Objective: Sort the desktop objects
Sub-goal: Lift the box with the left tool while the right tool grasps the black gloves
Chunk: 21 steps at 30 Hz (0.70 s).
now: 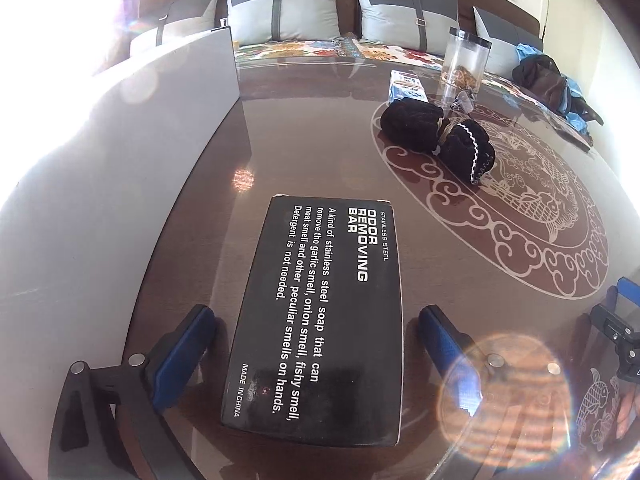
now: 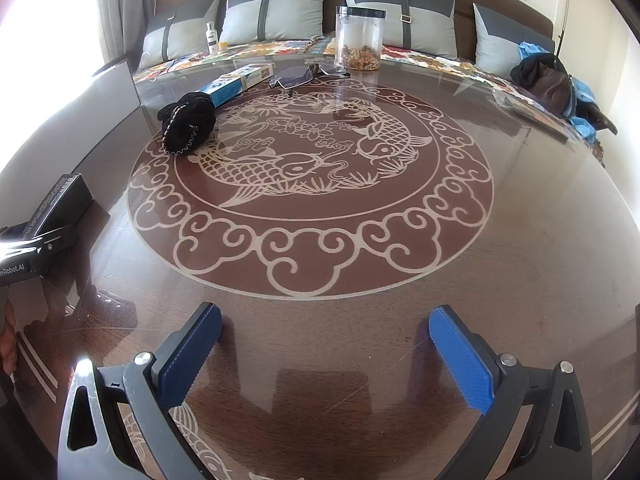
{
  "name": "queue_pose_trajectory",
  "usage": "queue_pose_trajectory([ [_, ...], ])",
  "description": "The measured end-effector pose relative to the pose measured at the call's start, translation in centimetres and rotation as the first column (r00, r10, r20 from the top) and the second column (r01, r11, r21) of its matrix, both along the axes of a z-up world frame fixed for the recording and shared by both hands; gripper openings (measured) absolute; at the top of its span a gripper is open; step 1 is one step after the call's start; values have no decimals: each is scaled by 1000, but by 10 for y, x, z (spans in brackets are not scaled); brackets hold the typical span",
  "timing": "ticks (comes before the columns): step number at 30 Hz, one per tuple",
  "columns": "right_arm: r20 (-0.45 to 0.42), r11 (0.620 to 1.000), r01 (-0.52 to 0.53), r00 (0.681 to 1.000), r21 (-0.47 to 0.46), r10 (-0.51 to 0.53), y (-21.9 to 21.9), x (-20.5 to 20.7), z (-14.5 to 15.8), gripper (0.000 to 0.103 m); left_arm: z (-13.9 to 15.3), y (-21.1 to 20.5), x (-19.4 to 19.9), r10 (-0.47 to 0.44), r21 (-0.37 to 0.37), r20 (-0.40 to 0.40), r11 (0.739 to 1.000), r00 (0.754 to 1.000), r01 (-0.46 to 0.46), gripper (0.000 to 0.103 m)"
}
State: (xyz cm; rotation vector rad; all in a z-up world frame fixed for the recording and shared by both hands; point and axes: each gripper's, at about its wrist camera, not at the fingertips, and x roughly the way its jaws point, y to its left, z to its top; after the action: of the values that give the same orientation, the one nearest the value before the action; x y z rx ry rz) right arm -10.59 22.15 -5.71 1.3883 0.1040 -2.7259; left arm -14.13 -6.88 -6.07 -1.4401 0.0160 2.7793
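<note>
The black box (image 1: 320, 320), lettered "Odor Removing Bar", lies flat on the glass-topped counter (image 2: 520, 240) directly between the spread fingers (image 1: 184, 356) of the left gripper (image 1: 316, 344), its long axis running straight away from the wrist, in line with the fingers. Both pads stand apart from the box's long sides with a gap of bare counter on either side, so nothing is pinched yet; closing across the short width looks like the natural grasp, and I judge the left gripper far the nearer of the two. The box sits toward the counter's left edge, beside a grey upright panel (image 1: 168, 92). The right gripper (image 2: 324, 348) hovers over the near edge of the counter, its fingers wide apart and holding nothing, only the carp-and-cloud medallion (image 2: 312, 184) ahead of it; in its view the box appears at the far left, partly hidden behind the left gripper's body. Toward the far edge lie a black velvet pouch (image 2: 188, 124), a blue and white carton (image 2: 240, 80) just behind it, a pair of glasses (image 2: 296, 76), and a clear lidded jar (image 2: 360, 36) standing upright with a shallow layer of brownish, dried-looking bits at the bottom, the rest of it empty. What they are I cannot tell.
</note>
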Motion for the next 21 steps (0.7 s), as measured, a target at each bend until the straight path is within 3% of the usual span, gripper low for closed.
queue_pose_trajectory([
  [9,5,1000,-2,1000,-6,2,0,-2,0,103,1,1,1,2,-1,-1,1000,1000,-2,103],
  [11,21,999,-49,999,-18,50,-2,-8,0,103,1,1,1,3,-1,-1,1000,1000,-3,103],
  [13,51,985,-164,985,-51,167,-15,-31,5,103,1,1,1,3,-1,-1,1000,1000,-3,103],
  [17,36,956,-291,956,-41,293,-65,-94,22,103,1,0,-1,-2,2,6,1000,1000,2,103],
  [21,91,943,-333,939,-11,332,-119,-156,26,103,3,-3,-12,-44,3,110,999,993,44,103],
])
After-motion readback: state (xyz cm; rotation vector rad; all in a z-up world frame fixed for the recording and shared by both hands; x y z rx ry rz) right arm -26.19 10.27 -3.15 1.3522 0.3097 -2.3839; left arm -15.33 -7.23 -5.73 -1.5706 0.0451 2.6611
